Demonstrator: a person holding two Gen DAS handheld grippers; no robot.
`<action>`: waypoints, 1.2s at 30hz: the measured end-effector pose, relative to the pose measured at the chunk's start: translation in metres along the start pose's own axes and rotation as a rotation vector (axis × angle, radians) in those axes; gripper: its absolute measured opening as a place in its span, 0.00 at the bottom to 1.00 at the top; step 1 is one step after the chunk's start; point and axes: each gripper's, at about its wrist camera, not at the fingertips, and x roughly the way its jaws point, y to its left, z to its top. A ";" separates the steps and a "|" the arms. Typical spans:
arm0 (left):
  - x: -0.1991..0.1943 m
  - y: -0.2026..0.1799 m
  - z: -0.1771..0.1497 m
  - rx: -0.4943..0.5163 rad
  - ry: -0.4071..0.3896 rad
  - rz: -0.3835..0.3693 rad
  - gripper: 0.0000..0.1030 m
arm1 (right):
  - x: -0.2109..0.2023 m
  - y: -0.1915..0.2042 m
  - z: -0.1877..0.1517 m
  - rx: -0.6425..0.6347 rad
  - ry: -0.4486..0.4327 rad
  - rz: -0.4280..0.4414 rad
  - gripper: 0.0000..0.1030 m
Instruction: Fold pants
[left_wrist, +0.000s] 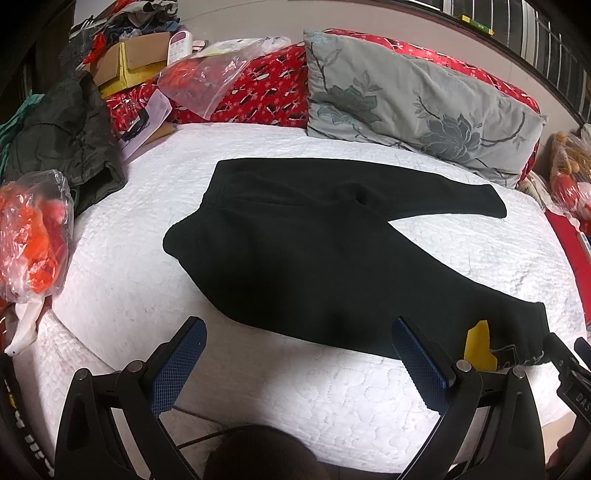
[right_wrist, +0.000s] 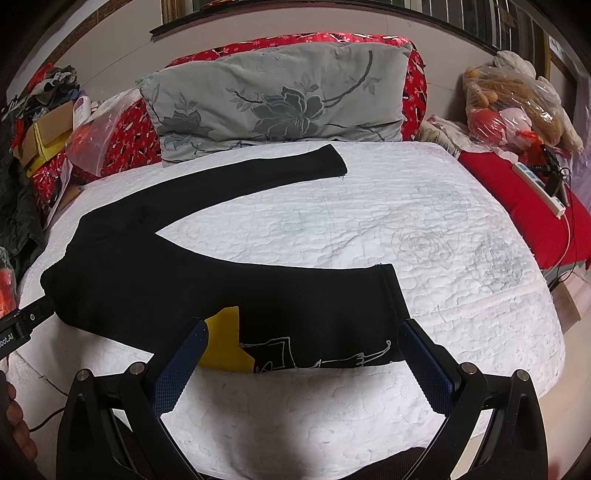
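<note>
One pants (left_wrist: 314, 251), one pillow (left_wrist: 413, 107), two grippers (left_wrist: 297, 350).

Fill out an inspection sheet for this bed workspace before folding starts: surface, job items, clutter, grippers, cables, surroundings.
Surface: white quilted bed cover, mostly bare on its right side.
Job's things: black pants lie flat, unfolded, legs spread in a V; yellow patch and white line print near the closer leg's cuff.
Clutter: dark jacket, plastic bag of orange items and cardboard box on the left; bag of stuffed toys on the right.
Grippers: left gripper open, empty, near the pants' closer edge; right gripper open, straddling the closer cuff.
Cables: power strip with cords on the red bedding at right.
Surroundings: grey floral pillow against red bedding at the head.
</note>
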 end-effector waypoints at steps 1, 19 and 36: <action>0.000 0.000 0.000 -0.002 0.003 -0.003 0.98 | 0.000 0.000 0.000 0.000 0.001 0.000 1.00; 0.002 -0.002 0.002 -0.012 0.017 -0.026 0.98 | 0.001 -0.002 0.002 0.002 0.002 -0.003 1.00; 0.032 0.001 0.043 0.000 0.041 -0.041 0.98 | 0.024 -0.008 0.038 0.025 0.054 0.064 1.00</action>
